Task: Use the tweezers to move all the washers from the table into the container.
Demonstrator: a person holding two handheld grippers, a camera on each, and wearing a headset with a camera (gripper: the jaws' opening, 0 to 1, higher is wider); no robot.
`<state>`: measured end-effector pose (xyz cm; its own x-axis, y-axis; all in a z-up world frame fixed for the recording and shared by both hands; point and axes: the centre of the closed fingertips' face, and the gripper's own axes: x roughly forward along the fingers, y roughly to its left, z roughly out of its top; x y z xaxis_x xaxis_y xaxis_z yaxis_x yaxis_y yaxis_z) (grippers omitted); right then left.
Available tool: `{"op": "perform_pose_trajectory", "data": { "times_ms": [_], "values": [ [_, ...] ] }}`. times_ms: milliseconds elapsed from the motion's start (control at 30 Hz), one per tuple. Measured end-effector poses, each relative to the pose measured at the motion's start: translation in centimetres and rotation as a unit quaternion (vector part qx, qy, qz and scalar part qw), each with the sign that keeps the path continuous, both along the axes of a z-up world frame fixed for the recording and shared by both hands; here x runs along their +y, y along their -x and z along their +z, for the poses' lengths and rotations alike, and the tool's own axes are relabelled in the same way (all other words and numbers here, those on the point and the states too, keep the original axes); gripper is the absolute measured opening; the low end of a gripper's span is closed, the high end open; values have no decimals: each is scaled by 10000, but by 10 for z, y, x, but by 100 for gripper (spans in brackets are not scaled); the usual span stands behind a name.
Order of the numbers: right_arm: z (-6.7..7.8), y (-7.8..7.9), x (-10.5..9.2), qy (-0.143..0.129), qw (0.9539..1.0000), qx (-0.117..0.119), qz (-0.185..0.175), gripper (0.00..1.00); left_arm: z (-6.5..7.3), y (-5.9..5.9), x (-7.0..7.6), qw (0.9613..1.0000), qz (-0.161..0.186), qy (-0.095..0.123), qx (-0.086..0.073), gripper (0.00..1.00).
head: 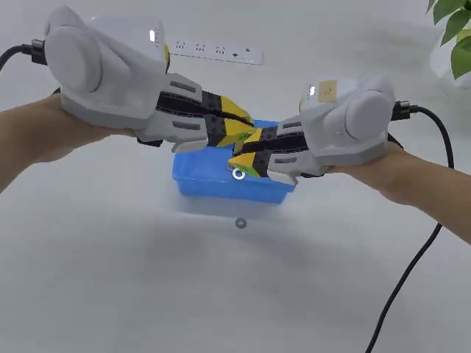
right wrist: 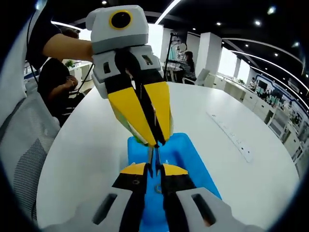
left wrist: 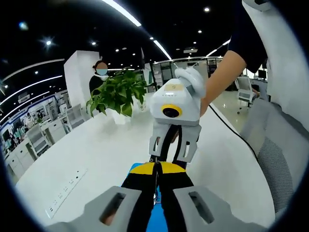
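Note:
The blue container point(head: 193, 175) sits mid-table, under both grippers. My right gripper point(head: 244, 165) reaches in from the right, shut on thin dark tweezers point(right wrist: 154, 162) that stick out between its yellow tips point(right wrist: 154, 170). My left gripper point(head: 249, 133) comes from the left with its jaws together, tips meeting the tweezers' far end point(right wrist: 154, 141). I cannot tell if it grips them. One washer point(head: 238, 173) shows over the container floor under the right tips, seen as a washer point(right wrist: 158, 188) below my jaws. Another washer point(head: 241, 223) lies on the table in front of the container.
A white power strip point(head: 213, 51) lies at the table's far side. A green plant point(head: 455, 33) stands at the far right. A black cable point(head: 412, 272) trails from the right gripper across the table. A person sits beyond the table point(right wrist: 186, 63).

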<state>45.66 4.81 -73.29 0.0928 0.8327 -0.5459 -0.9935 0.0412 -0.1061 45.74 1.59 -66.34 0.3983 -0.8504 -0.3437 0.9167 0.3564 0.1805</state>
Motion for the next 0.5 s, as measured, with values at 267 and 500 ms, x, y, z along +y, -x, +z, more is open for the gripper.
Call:
{"op": "perform_pose_trajectory", "data": {
  "times_ms": [267,500],
  "values": [
    [6,1,-15,-77,9994,63,-316,29,6,-4,6,9997,238,66,-20,5],
    [11,8,-39,-67,9970,-228,-736,47,19,-3,9,9989,408,104,-180,5]
  ]
}}
